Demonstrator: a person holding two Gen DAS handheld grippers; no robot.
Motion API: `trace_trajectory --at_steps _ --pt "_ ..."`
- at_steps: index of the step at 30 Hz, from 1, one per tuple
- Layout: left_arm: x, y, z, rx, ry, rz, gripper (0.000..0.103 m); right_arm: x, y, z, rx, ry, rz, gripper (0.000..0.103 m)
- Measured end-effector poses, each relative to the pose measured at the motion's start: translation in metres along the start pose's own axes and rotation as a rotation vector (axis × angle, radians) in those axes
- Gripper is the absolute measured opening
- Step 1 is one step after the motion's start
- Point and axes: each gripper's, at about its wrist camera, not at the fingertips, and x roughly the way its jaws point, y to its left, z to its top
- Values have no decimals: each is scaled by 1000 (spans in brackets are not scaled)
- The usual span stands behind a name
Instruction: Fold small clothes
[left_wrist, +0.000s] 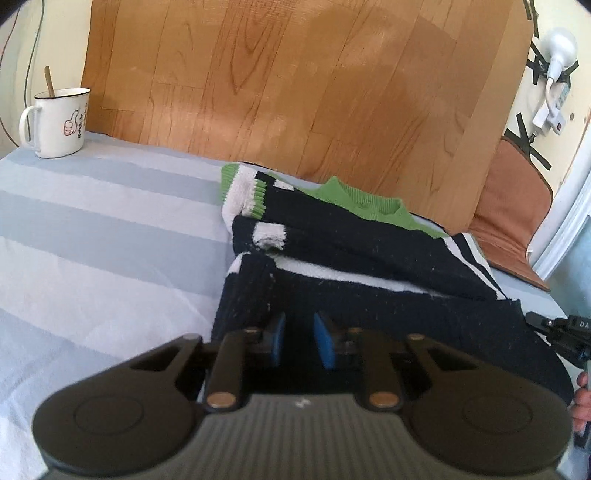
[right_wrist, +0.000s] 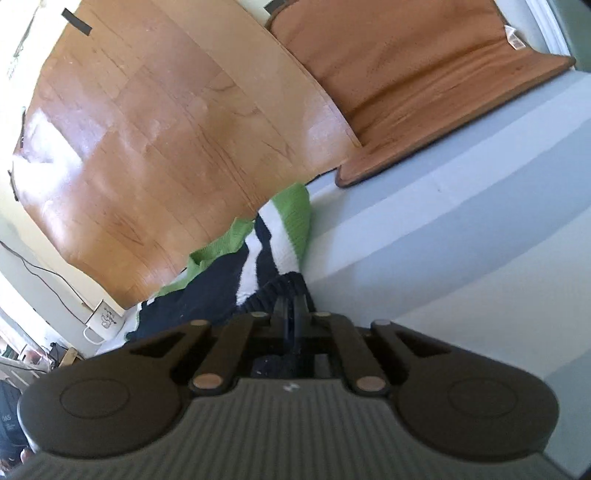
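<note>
A small knitted sweater (left_wrist: 351, 251), navy with white stripes and green collar and cuffs, lies on the striped grey-blue cloth (left_wrist: 92, 240), its sleeves folded across the body. My left gripper (left_wrist: 298, 341) is open, its blue pads just over the sweater's near navy hem, nothing between them. In the right wrist view my right gripper (right_wrist: 291, 314) is shut on the sweater's navy ribbed edge (right_wrist: 284, 286); the rest of the sweater (right_wrist: 221, 280) stretches away to the left. The right gripper's body also shows at the right edge of the left wrist view (left_wrist: 565, 332).
A white enamel mug (left_wrist: 59, 122) with a spoon stands at the far left on the cloth. A wood-pattern board (left_wrist: 295, 81) leans behind the sweater. A brown cushion (left_wrist: 513, 206) sits at the far right. A white lamp and power strip (left_wrist: 554, 74) hang on the wall.
</note>
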Motion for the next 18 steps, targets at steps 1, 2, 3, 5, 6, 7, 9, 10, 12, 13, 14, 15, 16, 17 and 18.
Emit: trace_trajectory --at_steps 1,2,3,5,6,7,9,10,12,13,14,15,16,17,18 --pt "0 -2 -1 7 -3 5 20 1 3 -1 -10 -3 -4 6" --pt "-1 -2 -2 13 -6 8 20 1 5 -1 -21 -7 -8 7" --pt "0 -4 -3 18 -8 11 20 0 6 -3 -33 -11 -7 9" --pt "0 -4 -2 17 -10 4 22 -3 9 -4 -51 -22 -2 15" --pt "0 -3 -2 13 -10 -4 25 -5 8 -4 -57 -29 1 22" --pt "1 -2 -1 9 -10 -15 28 -6 9 -4 -60 -39 0 27" --pt "-1 -1 0 4 -10 -34 34 -8 9 -2 -50 -67 -14 49" --pt "-1 0 0 4 -12 -39 38 -8 7 -1 -34 -79 -16 49" --pt "-2 -1 -1 10 -16 -44 41 -11 1 0 5 -95 -1 49" --pt "-3 -2 -1 13 -17 -44 44 -12 -2 1 26 -105 0 49" --pt "-3 -2 -1 16 -18 -42 45 -14 -5 2 49 -115 -1 49" --pt "-3 -2 -1 17 -18 -43 46 -15 -8 2 69 -121 0 49" --pt "-2 -3 -1 18 -17 -43 46 -16 -10 3 86 -126 -2 49" --pt "-2 -3 -1 18 -16 -43 46 -16 -11 4 100 -131 -7 49" --pt "-2 -3 -1 20 -16 -41 46 -17 -12 4 108 -134 -12 50"
